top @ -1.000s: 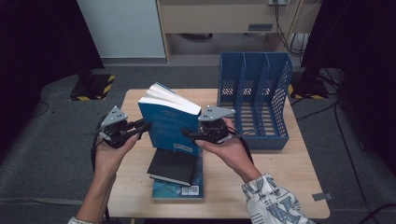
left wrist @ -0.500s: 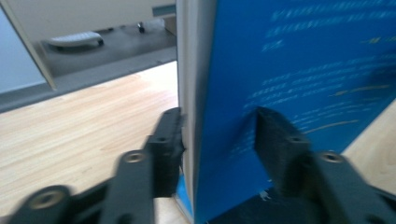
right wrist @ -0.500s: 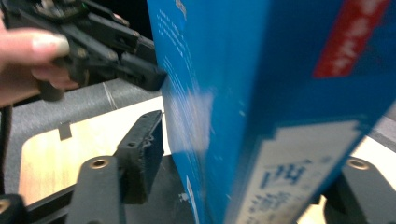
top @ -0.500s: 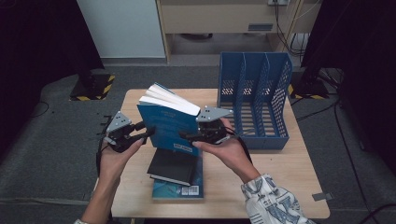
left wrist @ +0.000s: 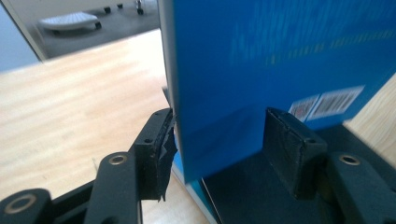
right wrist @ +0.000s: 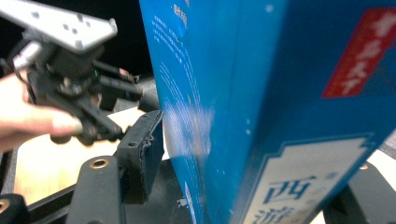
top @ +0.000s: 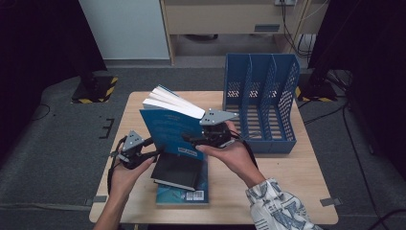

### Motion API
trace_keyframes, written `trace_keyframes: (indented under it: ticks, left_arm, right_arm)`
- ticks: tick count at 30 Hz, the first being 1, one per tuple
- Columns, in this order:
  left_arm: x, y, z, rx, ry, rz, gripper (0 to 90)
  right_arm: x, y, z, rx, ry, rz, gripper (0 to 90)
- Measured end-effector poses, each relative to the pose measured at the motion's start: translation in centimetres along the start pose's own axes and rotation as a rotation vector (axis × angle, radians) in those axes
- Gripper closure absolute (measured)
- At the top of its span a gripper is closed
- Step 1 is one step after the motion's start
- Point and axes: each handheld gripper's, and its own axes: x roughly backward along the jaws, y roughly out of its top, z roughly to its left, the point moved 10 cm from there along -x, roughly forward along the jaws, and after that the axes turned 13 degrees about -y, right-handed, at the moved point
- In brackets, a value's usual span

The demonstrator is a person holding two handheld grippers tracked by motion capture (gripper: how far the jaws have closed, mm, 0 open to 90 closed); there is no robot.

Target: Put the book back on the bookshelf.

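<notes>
Blue book (top: 168, 128) upright, clamped by right gripper (top: 197, 139); left gripper (top: 152, 149) wide, straddling lower corner. File rack (top: 261, 103) right of book.

This looks like a lab or recording room rather than a home: a plain wooden table (top: 287, 191) stands on grey carpet, tape marks (top: 331, 201) its leg positions, yellow-black hazard strips (top: 111, 90) edge dark stands, cables (top: 293, 24) hang behind, and a blue file rack (top: 261, 103) holds office duty.
</notes>
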Motion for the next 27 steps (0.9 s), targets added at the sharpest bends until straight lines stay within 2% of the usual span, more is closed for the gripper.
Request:
trace_keyframes:
  ticks: [2,5,9,10,13,18,23,27]
  left_arm:
    - [-0.5,-1.3,0.2,0.009,0.008,0.020,43.5]
    - [-0.6,-2.4,0.4,0.027,0.016,0.032,43.1]
    - [-0.6,-4.0,0.3,0.032,0.011,0.062,42.8]
    - [-0.6,-4.3,0.2,0.046,0.004,0.063,42.3]
    - [-0.6,-4.5,0.1,0.057,-0.004,0.063,41.0]
    - [-0.7,-4.7,0.1,0.065,0.000,0.060,38.8]
    - [-0.5,-4.8,0.1,0.072,-0.001,0.058,38.5]
    - [-0.6,-4.8,0.1,0.079,-0.005,0.056,38.5]
  right_arm:
    - [-0.1,0.1,0.0,-0.002,-0.001,0.001,37.3]
    - [0.0,0.2,0.2,-0.002,0.015,0.004,37.1]
    - [0.0,0.6,0.3,-0.006,0.021,-0.009,37.7]
    - [0.0,0.7,0.3,-0.007,0.022,-0.012,38.1]
    - [0.0,1.2,0.4,-0.015,0.031,-0.031,43.6]
    - [-0.1,2.2,0.7,-0.014,0.042,-0.055,47.6]
    - [-0.3,2.8,1.1,-0.009,0.067,-0.056,48.1]
    - [-0.5,2.8,1.1,-0.015,0.068,-0.053,48.0]
